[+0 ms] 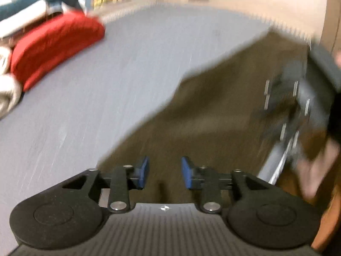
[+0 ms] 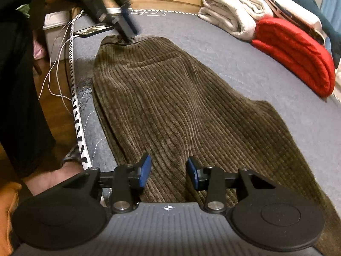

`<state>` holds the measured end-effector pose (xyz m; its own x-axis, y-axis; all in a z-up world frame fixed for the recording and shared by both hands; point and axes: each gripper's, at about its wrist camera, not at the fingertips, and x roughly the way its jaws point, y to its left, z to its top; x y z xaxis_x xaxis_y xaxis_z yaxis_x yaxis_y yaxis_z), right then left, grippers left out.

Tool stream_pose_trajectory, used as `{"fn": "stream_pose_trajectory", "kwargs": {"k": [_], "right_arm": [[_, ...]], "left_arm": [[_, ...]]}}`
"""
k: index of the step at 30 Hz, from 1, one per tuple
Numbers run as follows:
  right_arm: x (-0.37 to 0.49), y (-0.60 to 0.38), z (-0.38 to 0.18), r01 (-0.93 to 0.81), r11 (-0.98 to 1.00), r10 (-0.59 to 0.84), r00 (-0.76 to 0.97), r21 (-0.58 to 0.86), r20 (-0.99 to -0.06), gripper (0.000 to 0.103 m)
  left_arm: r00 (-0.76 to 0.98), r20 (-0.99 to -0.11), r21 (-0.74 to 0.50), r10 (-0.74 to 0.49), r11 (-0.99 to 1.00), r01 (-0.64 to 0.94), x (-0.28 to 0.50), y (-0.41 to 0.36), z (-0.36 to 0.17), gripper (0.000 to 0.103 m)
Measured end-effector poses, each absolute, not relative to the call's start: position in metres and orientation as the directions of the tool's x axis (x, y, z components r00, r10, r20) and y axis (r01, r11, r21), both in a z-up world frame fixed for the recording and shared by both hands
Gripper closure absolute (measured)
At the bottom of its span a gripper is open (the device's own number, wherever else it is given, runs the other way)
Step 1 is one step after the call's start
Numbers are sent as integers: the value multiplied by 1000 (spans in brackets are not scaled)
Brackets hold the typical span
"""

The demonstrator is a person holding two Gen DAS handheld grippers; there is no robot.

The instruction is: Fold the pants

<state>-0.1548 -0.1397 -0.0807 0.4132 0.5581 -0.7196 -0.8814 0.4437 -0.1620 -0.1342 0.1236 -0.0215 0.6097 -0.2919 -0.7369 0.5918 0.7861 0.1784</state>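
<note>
Olive-brown corduroy pants (image 2: 170,98) lie flat along the near edge of a grey-blue mattress (image 2: 245,49). They also show in the blurred left wrist view (image 1: 213,111). My right gripper (image 2: 168,173) is open, its blue pads (image 2: 145,171) just above the fabric at one end, nothing between them. My left gripper (image 1: 164,172) is open over the other end of the pants. It also shows in the right wrist view (image 2: 125,32) at the waistband. The right gripper appears blurred in the left wrist view (image 1: 285,111).
A red folded quilt (image 2: 296,57) and white blankets (image 2: 232,10) sit along the far side of the mattress. A phone (image 2: 91,31) with white cables (image 2: 57,64) lies near the mattress corner. The person's dark trousers and bare foot (image 2: 46,179) are at the left.
</note>
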Motion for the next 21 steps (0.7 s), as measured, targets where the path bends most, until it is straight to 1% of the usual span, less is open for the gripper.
{"fn": "stream_pose_trajectory", "kwargs": {"k": [2, 3, 4, 5, 6, 9, 10, 12, 14, 15, 17, 19, 20, 21], "right_arm": [[-164, -142, -81, -871, 461, 553, 433, -172, -712, 63], [-166, -144, -78, -865, 471, 551, 441, -172, -708, 63], [-165, -147, -73, -860, 480, 551, 448, -172, -704, 59], [-168, -155, -66, -849, 499, 546, 462, -171, -699, 55], [-169, -164, -60, -839, 516, 539, 474, -172, -697, 54], [-166, -207, -35, -797, 573, 501, 525, -191, -688, 52], [-161, -223, -27, -770, 606, 477, 553, -200, -683, 50], [-149, -266, -5, -673, 711, 407, 631, -204, -661, 49], [-138, -318, 14, -526, 827, 308, 718, -197, -624, 46], [-133, -345, 22, -435, 882, 249, 757, -182, -604, 46], [-127, -406, 31, -221, 968, 116, 819, -122, -561, 44], [-127, -464, 30, -5, 998, -29, 845, -63, -535, 41], [-129, -499, 24, 120, 992, -118, 838, -31, -534, 41], [-131, -525, 19, 202, 979, -176, 821, -12, -544, 41]], "left_arm": [[632, -695, 148, -344, 791, 594, -120, 97, -16, 60], [641, -677, 139, -362, 792, 594, -112, 81, -15, 60], [644, -665, 130, -379, 790, 599, -103, 64, -18, 62], [638, -659, 117, -400, 783, 611, -94, 49, -22, 73], [623, -663, 105, -414, 774, 625, -83, 33, -29, 82], [575, -703, 86, -419, 752, 654, -51, -7, -51, 87], [555, -713, 77, -428, 739, 669, -42, -18, -58, 87], [534, -729, 76, -428, 725, 685, -23, -39, -75, 87], [516, -751, 83, -413, 715, 694, -3, -54, -97, 88], [540, -770, 144, -340, 732, 666, 12, -59, -111, 95], [586, -787, 243, -192, 776, 581, 37, -57, -133, 100], [572, -792, 174, -212, 820, 545, 54, -53, -134, 100], [564, -800, 149, -206, 842, 519, 59, -54, -132, 99], [567, -800, 144, -198, 853, 501, 60, -56, -127, 98]]}}
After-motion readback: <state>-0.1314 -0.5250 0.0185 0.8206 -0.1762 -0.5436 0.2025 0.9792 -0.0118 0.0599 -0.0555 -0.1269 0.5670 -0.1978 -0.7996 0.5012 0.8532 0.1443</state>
